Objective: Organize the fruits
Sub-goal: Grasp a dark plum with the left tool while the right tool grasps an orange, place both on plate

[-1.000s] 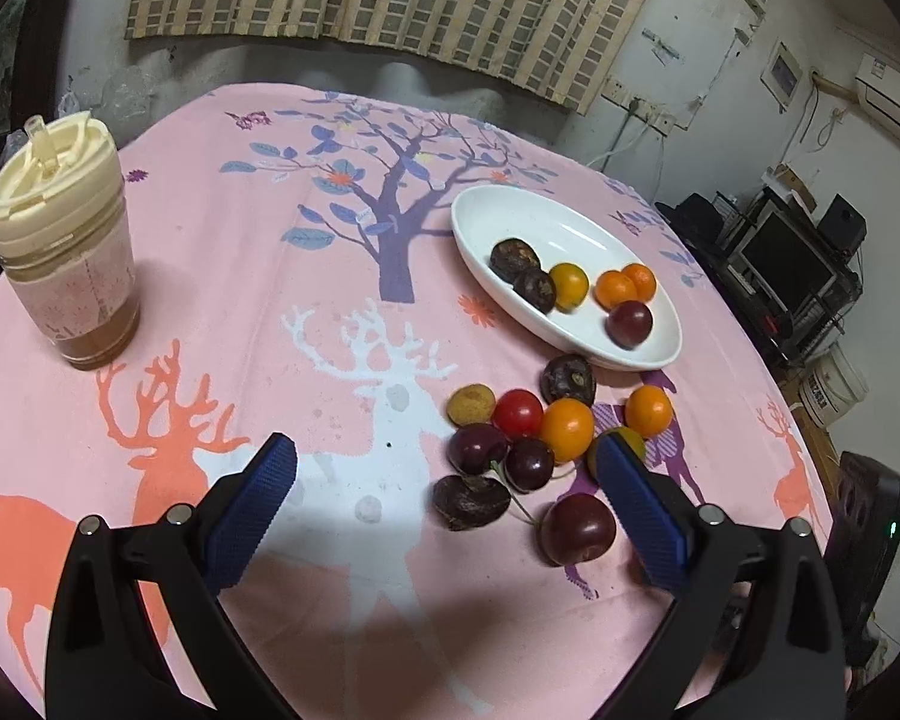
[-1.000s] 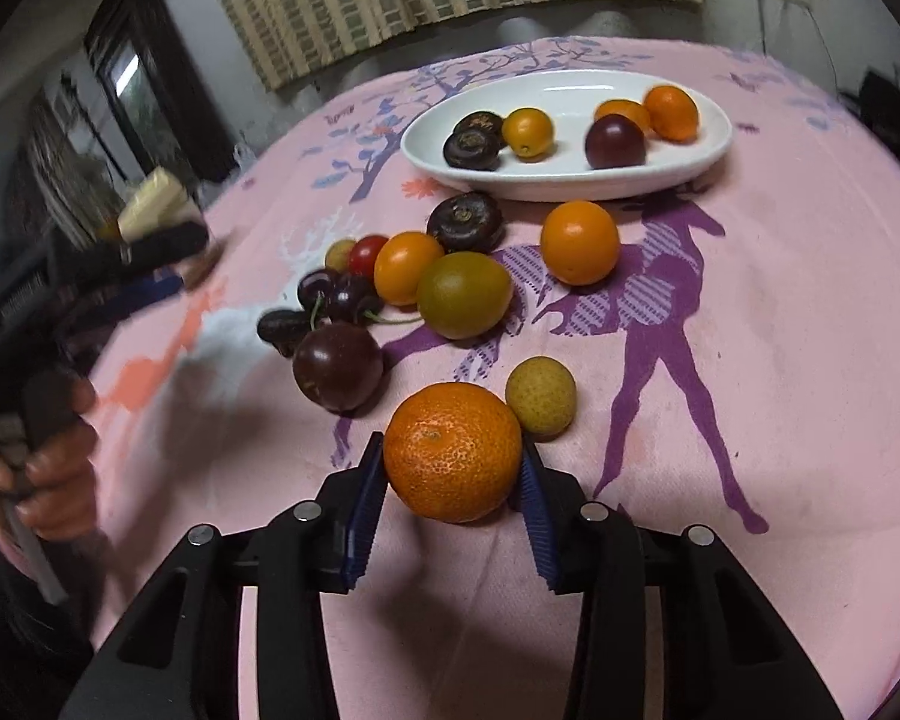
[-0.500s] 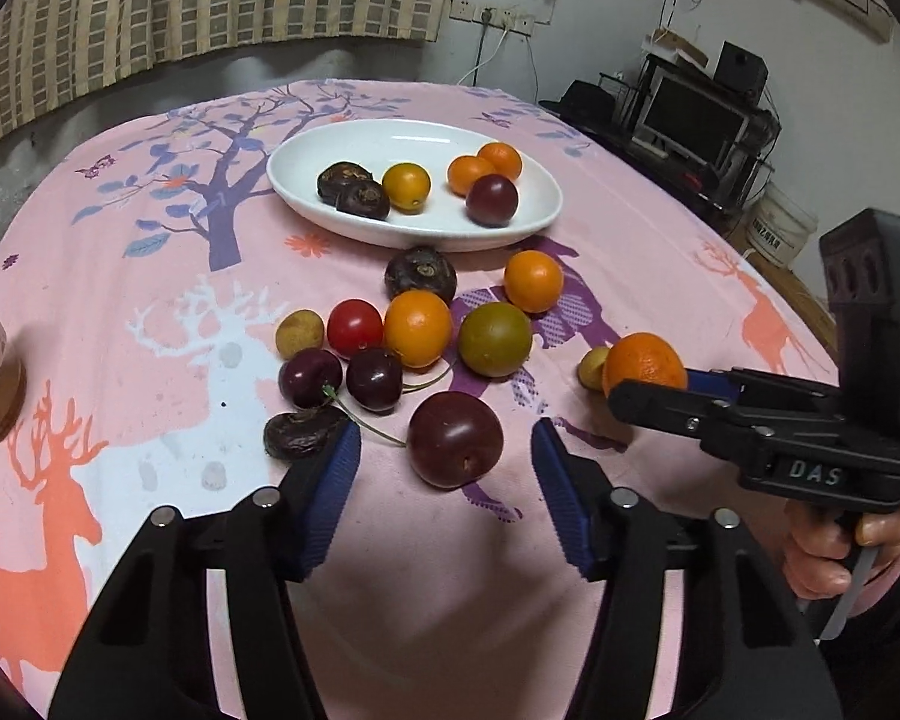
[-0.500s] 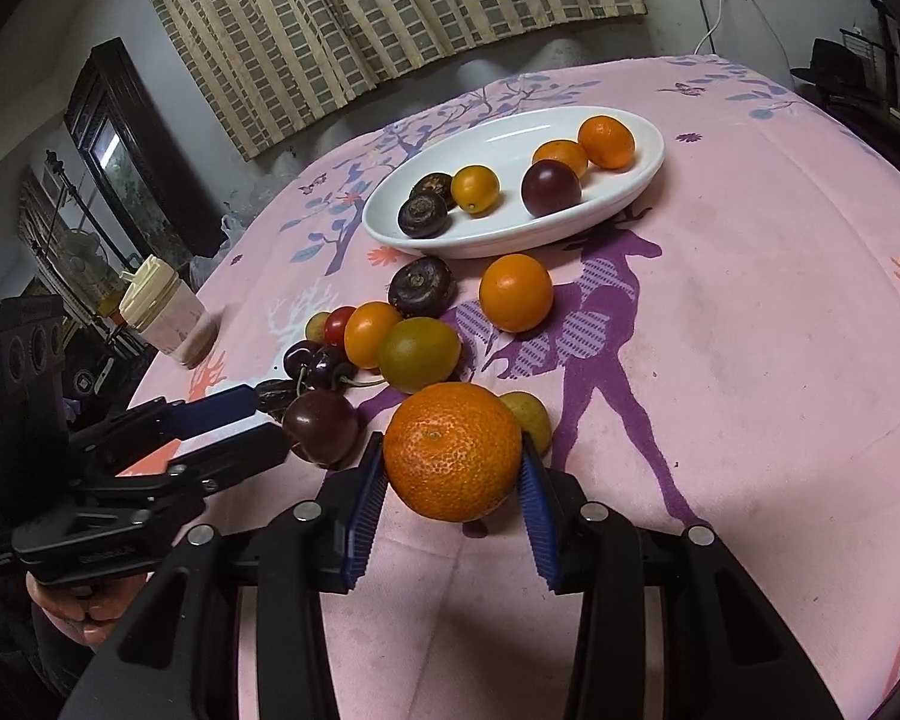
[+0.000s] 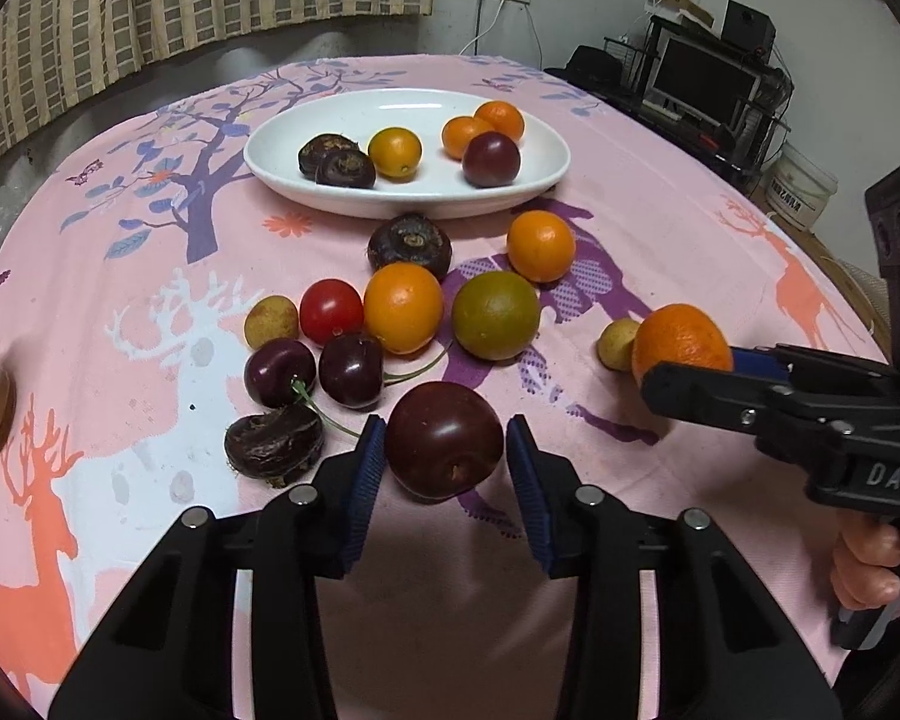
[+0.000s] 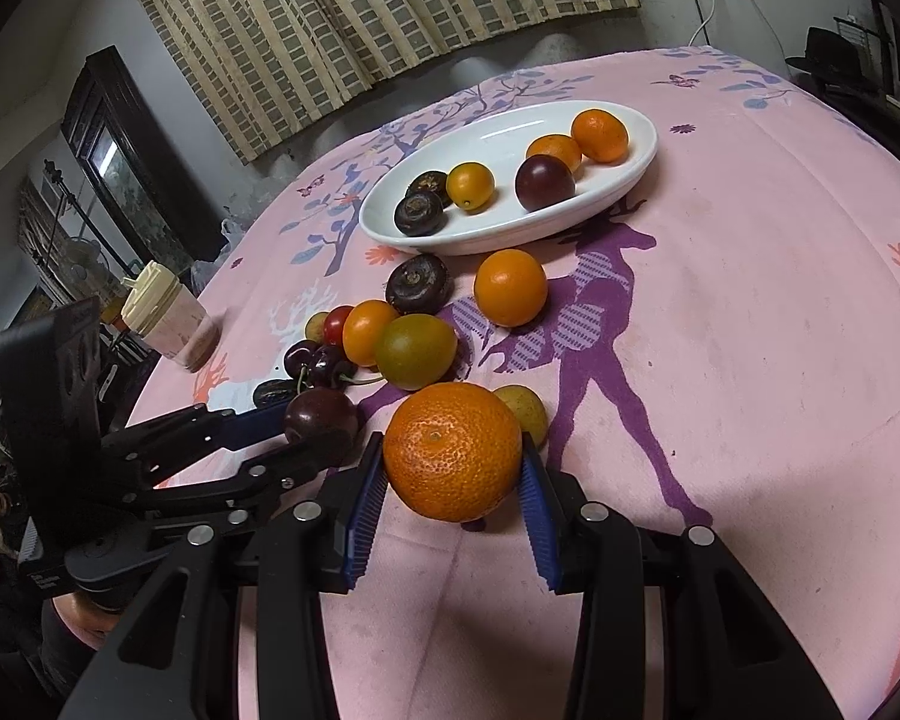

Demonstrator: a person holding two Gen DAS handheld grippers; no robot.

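My left gripper (image 5: 444, 459) is shut on a dark red plum (image 5: 444, 449), held just above the pink cloth. My right gripper (image 6: 453, 474) is shut on a mandarin orange (image 6: 453, 451), also seen at the right of the left wrist view (image 5: 681, 339). A white oval plate (image 5: 510, 195) at the back holds several fruits. Loose fruits lie in front of it: two cherries (image 5: 315, 369), a red tomato (image 5: 331, 311), oranges (image 5: 403, 307), a green citrus (image 5: 495, 315), dark water chestnuts (image 5: 410, 243) and small yellow fruits (image 5: 617, 343).
A lidded cup (image 6: 171, 321) stands at the table's left edge. The round table (image 6: 750, 300) has a pink cloth with deer and tree prints. Shelves with a monitor (image 5: 708, 84) stand beyond the right edge.
My left gripper moved forward and closed on the dark plum, lifting it slightly. My right gripper has kept hold of the mandarin and rose a little.
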